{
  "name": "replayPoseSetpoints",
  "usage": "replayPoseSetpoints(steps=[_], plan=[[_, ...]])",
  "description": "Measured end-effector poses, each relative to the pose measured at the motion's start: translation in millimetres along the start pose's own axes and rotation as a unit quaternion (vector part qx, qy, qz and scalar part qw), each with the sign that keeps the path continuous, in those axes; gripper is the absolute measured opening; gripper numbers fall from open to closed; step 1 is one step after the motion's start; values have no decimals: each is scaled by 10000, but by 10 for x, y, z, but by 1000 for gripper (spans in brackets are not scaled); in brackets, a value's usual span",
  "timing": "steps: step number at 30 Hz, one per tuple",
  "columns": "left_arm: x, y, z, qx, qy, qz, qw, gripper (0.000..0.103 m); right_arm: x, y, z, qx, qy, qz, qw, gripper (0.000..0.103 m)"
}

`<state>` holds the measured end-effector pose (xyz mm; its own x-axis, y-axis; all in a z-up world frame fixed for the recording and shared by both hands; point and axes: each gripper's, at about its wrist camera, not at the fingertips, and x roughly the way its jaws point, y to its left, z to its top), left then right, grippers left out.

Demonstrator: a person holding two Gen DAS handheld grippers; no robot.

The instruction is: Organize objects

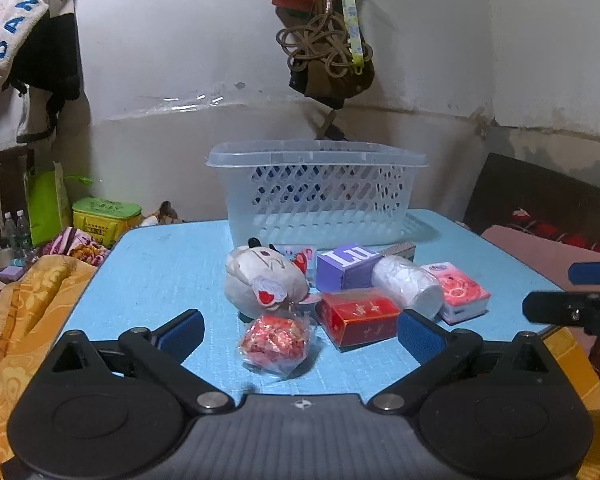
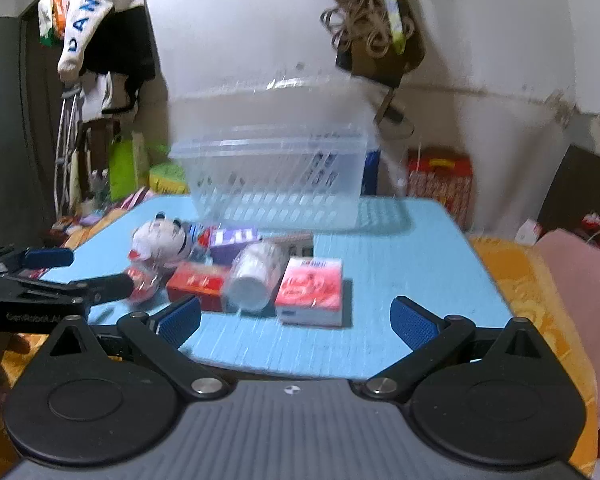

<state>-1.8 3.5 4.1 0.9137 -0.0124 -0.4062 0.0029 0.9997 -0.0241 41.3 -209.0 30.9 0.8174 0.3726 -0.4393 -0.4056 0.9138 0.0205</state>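
A clear plastic basket (image 1: 316, 192) stands at the back of the blue table (image 1: 160, 272); it also shows in the right wrist view (image 2: 272, 176). In front of it lie a plush toy (image 1: 264, 280), a purple box (image 1: 346, 266), a red box (image 1: 358, 316), a white roll (image 1: 406, 284), a pink tissue pack (image 1: 458, 292) and a red candy bag (image 1: 276, 342). My left gripper (image 1: 300, 334) is open, just short of the candy bag. My right gripper (image 2: 296, 318) is open, just short of the pink tissue pack (image 2: 312, 292) and white roll (image 2: 254, 276). The right wrist view is blurred.
The right gripper's fingers (image 1: 572, 308) show at the left view's right edge; the left gripper (image 2: 52, 284) shows at the right view's left edge. An orange blanket (image 1: 24, 320) lies left of the table. Bags (image 1: 324, 52) hang on the wall behind.
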Motion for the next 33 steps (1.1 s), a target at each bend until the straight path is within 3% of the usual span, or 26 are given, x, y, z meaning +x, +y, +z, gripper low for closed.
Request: replayPoseSetpoints(steps=[6,11,14,19,28,33], plan=[[1,-7,0,18,-81,-76,9999,103,25,62,6,-273,-63,-281,9992,103],[-22,1,-9,13,-249,153,9996,103,16,19,39,-200,-10,-415,9989,103],[-67,9,-5,14,-439,277,9986,103,29,-19,50,-66,105,-313,9994,103],[-56,10,18,46,-309,258,9992,103,70,20,29,-139,295,-140,9994,103],[-86,35,17,-5,-334,259,9991,103,25,-55,19,99,237,312,9992,103],[-60,33,3,4,-206,180,9996,103,3,-74,26,159,159,287,9993,103]])
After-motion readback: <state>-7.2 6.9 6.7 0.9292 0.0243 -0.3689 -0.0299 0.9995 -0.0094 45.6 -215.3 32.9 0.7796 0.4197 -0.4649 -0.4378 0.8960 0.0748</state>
